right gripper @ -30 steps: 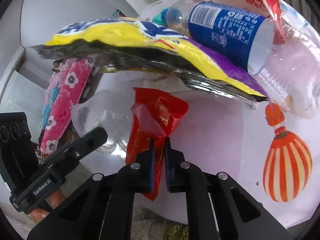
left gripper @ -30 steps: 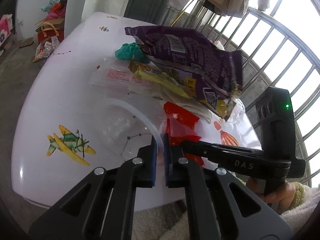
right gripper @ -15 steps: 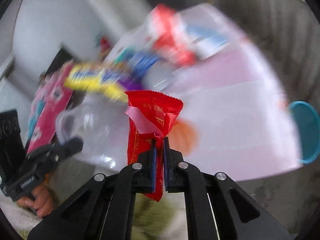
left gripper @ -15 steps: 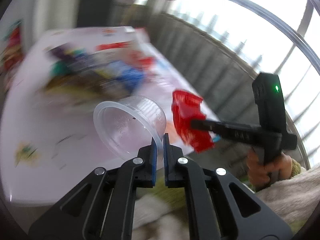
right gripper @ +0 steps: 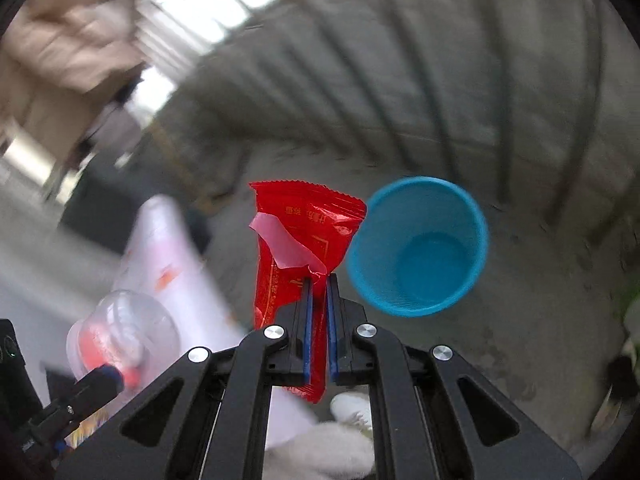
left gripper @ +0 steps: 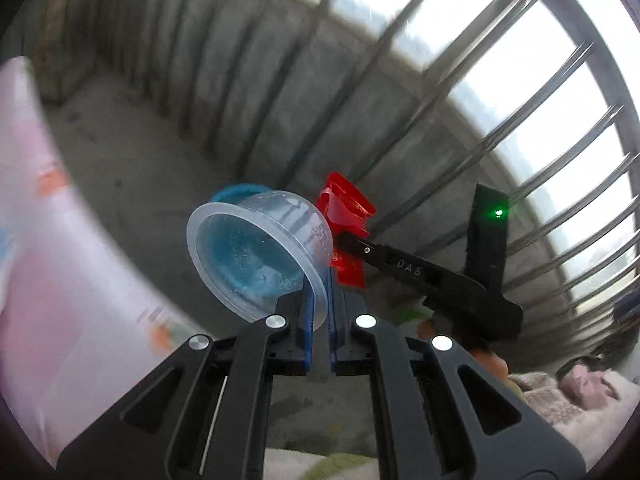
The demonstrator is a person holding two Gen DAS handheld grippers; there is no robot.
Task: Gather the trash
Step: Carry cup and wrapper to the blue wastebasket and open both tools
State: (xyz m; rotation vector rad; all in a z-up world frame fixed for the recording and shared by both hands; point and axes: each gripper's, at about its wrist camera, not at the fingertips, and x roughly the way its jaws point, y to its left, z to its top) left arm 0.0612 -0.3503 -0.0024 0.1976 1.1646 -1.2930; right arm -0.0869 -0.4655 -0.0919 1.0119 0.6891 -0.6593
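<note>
My left gripper is shut on the rim of a clear plastic cup, held in the air with its mouth towards the camera. My right gripper is shut on a red snack wrapper, held upright. A blue waste bin stands on the concrete floor, just right of the wrapper; in the left wrist view it shows through and behind the cup. The right gripper with the wrapper is close beside the cup. The cup also shows at lower left in the right wrist view.
The white table edge is at the left, blurred. A concrete parapet with metal railing bars runs behind the bin. Hanging laundry is at upper left in the right wrist view.
Both grippers have swung away from the table towards the floor, carrying the cup and the wrapper. The blue bin has come into full view below them.
</note>
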